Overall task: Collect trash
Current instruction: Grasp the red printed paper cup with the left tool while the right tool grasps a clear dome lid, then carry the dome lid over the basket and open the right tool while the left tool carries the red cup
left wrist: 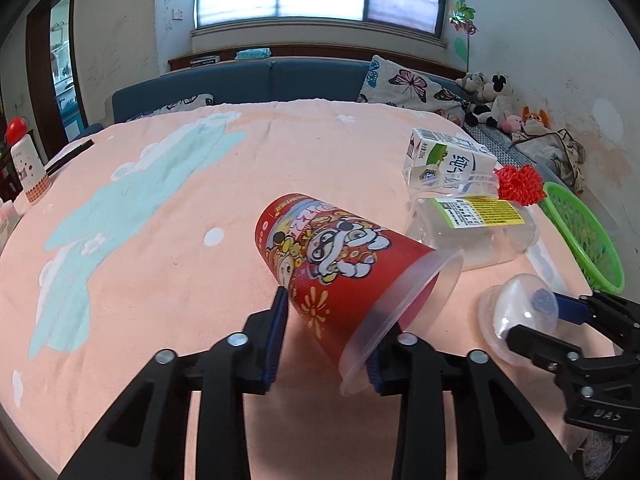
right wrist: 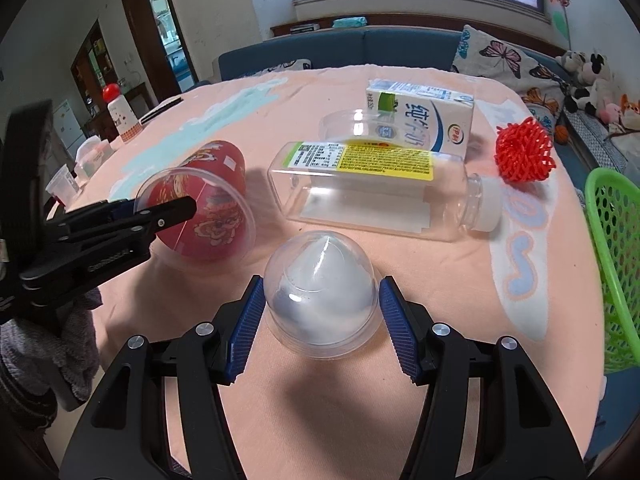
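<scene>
1 dome lid (right wrist: 320, 300), 1 red cup (left wrist: 340, 268), 1 bottle (right wrist: 380, 188).

A: Where's there room to pass?
B: The pink cloth (left wrist: 132, 280) at left lies bare.
A: And rightward?
B: Crowded: clear bottle (right wrist: 372, 196), milk carton (right wrist: 424, 120) just behind it, red mesh ball (right wrist: 524, 156), then the green basket (right wrist: 612, 240) walling the table's edge.

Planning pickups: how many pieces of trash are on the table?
6: red cup, dome lid, clear bottle, milk carton, clear cup before it, red net.
</scene>
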### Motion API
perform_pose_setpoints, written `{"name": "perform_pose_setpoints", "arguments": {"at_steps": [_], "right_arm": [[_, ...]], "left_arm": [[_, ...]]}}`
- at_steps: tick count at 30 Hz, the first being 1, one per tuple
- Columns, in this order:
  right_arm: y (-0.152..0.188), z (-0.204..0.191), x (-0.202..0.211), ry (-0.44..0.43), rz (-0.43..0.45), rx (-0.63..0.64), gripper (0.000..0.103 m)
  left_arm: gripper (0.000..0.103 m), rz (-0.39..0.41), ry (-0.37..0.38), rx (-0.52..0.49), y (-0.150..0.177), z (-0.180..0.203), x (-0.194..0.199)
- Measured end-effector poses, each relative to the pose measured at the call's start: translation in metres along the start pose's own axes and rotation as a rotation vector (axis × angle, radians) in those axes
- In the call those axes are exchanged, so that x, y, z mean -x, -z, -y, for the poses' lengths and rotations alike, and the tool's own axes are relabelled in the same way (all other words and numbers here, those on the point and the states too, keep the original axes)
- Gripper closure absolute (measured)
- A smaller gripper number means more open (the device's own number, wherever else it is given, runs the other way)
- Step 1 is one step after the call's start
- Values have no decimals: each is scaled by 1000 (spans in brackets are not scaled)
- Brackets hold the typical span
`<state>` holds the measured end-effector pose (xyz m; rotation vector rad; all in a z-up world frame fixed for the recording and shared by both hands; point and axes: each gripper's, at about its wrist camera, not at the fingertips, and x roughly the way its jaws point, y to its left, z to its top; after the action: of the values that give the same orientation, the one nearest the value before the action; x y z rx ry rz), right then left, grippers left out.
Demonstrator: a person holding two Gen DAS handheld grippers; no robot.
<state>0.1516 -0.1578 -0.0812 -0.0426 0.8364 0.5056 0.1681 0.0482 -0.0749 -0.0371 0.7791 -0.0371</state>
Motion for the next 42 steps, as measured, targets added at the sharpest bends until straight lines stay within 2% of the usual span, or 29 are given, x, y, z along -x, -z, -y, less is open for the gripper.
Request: {"name": "perform_pose_setpoints", "arguments": {"at_steps": [3, 7, 12, 21, 30, 42], "right_arm": [[1, 1, 5, -4, 8, -13, 44], [2, 3, 10, -8, 18, -26, 44], [4, 8, 20, -8, 35, -45, 44], [7, 32, 46, 22, 73, -98, 44], [9, 88, 77, 125, 125, -196, 44], [18, 193, 111, 300, 151, -338, 44]], "left_arm": [[77, 3, -22, -1, 0, 0, 0], [92, 7, -60, -10, 2, 2, 3], [97, 20, -54, 7, 2, -5, 11], [98, 73, -26, -2, -2, -8, 44], [98, 146, 19, -21, -12, -2, 82], [98, 190, 150, -113, -42, 62, 91]]}}
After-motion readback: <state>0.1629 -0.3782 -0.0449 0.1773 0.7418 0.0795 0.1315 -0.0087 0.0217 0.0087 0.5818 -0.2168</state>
